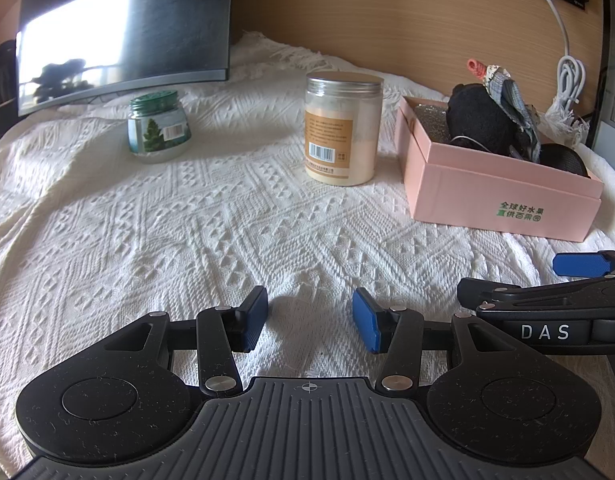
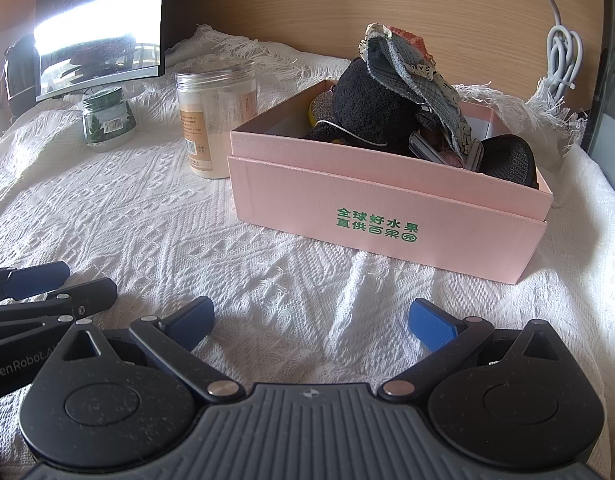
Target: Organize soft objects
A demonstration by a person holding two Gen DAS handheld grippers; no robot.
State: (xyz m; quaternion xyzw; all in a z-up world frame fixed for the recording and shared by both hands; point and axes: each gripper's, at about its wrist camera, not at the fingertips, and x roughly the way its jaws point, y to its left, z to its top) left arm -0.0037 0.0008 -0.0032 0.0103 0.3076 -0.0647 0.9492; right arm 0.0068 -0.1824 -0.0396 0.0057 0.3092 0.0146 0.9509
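A pink cardboard box (image 2: 387,216) (image 1: 503,196) with green lettering stands on the white woven cloth. It is filled with soft things: a black plush toy (image 2: 371,100) (image 1: 479,116), a patchwork fabric piece (image 2: 423,88) (image 1: 511,96) draped over it, and a black mesh item (image 2: 507,160) (image 1: 563,158) at the right end. My left gripper (image 1: 309,316) hovers low over bare cloth, open, nothing between its blue pads. My right gripper (image 2: 311,320) is open wider, empty, in front of the box.
A tall clear jar of pale powder (image 1: 341,128) (image 2: 215,120) and a small green-lidded jar (image 1: 159,128) (image 2: 107,120) stand left of the box. A dark monitor (image 1: 123,28) sits behind. A white cable (image 2: 559,60) hangs by the wooden back panel.
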